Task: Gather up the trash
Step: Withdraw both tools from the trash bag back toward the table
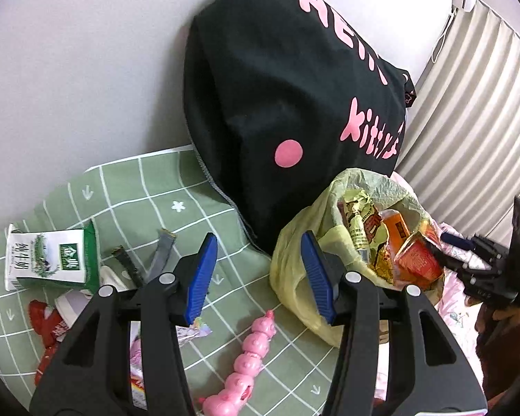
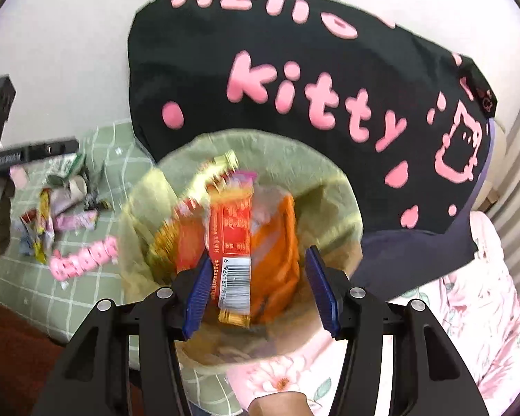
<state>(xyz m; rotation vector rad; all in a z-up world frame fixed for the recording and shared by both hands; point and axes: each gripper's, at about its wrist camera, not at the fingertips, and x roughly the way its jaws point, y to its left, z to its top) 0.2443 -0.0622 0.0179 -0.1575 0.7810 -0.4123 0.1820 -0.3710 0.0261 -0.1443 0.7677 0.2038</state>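
The left wrist camera looks forward and slightly down across the green checked cloth (image 1: 128,190), with the yellow trash bag (image 1: 294,242) near on its right. The right wrist camera hangs close above that bag's (image 2: 176,208) mouth, looking down into it. Both views share the bag, the black tote (image 1: 287,86) (image 2: 294,69) and the cloth (image 2: 27,277).

Trash bag (image 1: 294,253) before the cushion (image 1: 287,79), wrappers (image 2: 232,235) inside; carton (image 1: 52,260) left
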